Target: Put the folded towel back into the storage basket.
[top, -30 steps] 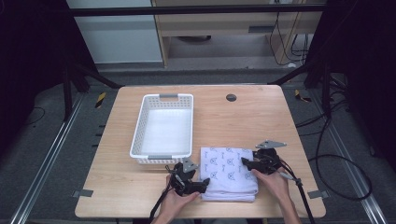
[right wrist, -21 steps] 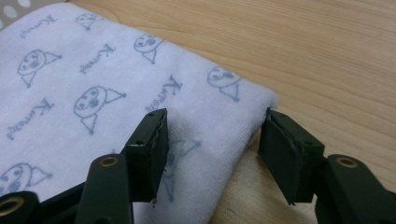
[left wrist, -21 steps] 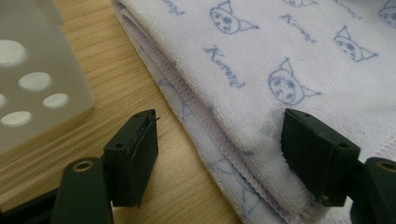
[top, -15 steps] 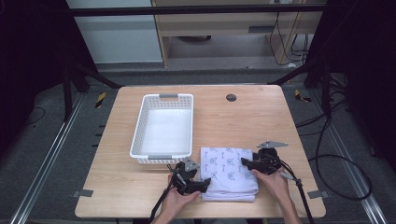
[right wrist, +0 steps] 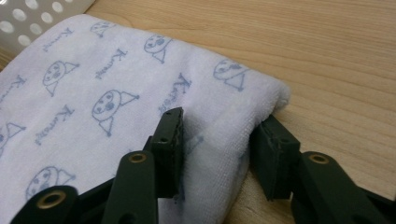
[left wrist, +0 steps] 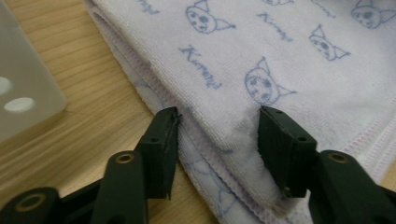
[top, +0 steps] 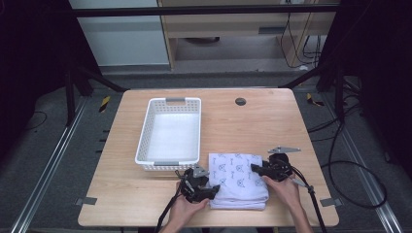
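A folded white towel (top: 238,178) printed with blue cat faces lies on the wooden table near its front edge. My left gripper (top: 210,191) is at the towel's left edge. In the left gripper view it (left wrist: 217,136) stands open: one jaw rests on the table beside the towel's layered edge (left wrist: 205,140), the other on top of the towel. My right gripper (top: 256,169) is at the towel's right edge. In the right gripper view it (right wrist: 218,140) is open too, with the towel's rounded fold (right wrist: 233,116) between its jaws.
A white perforated basket (top: 167,164) stands empty just behind and left of the towel; its corner (left wrist: 23,93) lies close to my left gripper, and its wall (right wrist: 37,11) is beyond the towel. A dark round grommet (top: 240,101) sits at the table's far side.
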Motion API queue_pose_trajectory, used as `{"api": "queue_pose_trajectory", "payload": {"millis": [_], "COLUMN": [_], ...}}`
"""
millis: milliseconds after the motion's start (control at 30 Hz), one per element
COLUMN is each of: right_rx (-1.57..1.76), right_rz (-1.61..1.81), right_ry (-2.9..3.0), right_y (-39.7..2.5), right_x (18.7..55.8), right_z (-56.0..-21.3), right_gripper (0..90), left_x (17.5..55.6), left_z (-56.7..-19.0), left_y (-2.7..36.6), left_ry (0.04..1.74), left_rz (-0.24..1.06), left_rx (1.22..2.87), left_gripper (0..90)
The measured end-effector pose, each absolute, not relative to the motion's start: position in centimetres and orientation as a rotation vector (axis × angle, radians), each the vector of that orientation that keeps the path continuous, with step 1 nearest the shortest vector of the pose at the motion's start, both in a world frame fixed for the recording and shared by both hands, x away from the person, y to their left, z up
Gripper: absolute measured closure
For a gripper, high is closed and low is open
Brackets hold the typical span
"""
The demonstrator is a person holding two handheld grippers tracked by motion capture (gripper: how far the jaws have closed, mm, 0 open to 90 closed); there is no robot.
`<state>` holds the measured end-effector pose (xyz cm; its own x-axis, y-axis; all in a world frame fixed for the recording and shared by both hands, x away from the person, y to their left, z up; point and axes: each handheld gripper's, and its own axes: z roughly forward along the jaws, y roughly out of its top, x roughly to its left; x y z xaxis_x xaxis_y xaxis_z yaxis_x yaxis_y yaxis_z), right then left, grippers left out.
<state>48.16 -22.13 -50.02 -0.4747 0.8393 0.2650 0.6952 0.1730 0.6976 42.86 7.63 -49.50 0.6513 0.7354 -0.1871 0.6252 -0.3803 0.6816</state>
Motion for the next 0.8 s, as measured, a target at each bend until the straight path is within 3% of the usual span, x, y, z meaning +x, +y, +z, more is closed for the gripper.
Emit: {"api": "queue_pose_trajectory", "payload": {"millis": [367, 800], "right_rx": [1.498, 1.466], "right_rz": [1.206, 1.197], "right_ry": [2.262, 2.257], "right_y": [-21.98, -21.86], "right_x": [47.99, 47.82], "right_z": [-49.83, -49.22], "right_gripper": [69.9, 71.8], "left_x": [42.41, 42.16], "left_z": [-49.31, -48.89], "left_y": [7.36, 7.68], "left_ry": [1.046, 1.037], "left_rz": [0.192, 0.193], "left_rx": [2.107, 2.076], "left_gripper": [67.3, 72.7]}}
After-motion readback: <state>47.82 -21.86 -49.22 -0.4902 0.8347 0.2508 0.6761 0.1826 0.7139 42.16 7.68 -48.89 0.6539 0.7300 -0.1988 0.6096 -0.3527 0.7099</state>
